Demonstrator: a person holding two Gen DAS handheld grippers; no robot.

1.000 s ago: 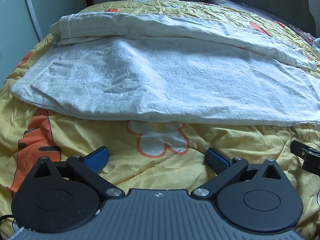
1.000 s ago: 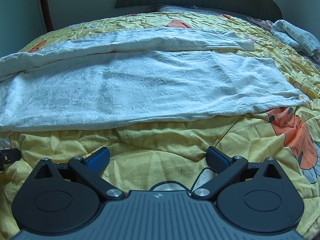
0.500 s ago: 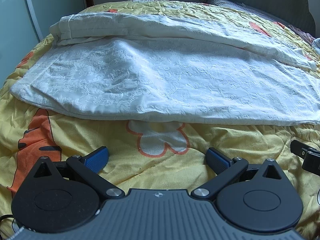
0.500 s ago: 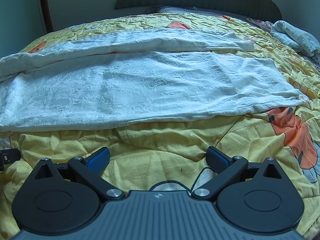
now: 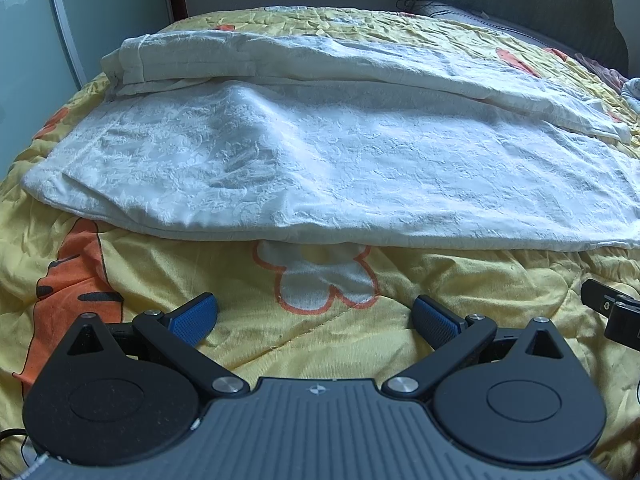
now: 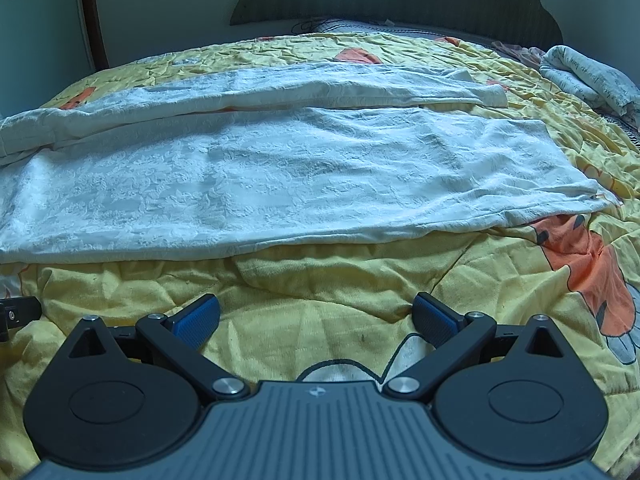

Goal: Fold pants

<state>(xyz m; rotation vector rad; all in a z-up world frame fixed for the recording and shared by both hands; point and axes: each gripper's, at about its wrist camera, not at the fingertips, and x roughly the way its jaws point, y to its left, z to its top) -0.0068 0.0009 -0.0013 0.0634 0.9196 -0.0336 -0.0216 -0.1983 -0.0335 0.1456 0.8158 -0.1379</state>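
- The pants lie spread flat on the bed, straight ahead of both my tools, white cloth on the yellow quilt.
- Their long axis runs left to right across my view: waistband end off to the left, leg hems off to the right.
- My left tool has its blue pads spread wide, holding nothing, hovering over bare quilt just short of the near edge of the cloth.
- My right tool is the same: wide apart, empty, low over the quilt, the near leg's edge just ahead.
- The left tool is nearer the waist corner; the right tool is nearer the hem of the near leg.
- The far leg lies beyond the near one, partly bunched and folded on itself, apart from it toward the hems.
- No fold made yet, I judge; the near long edge is the natural place to grip and carry over.
- Room: open quilt on my side and beyond the far leg; a rolled cloth sits at the far right, well apart from the pants.
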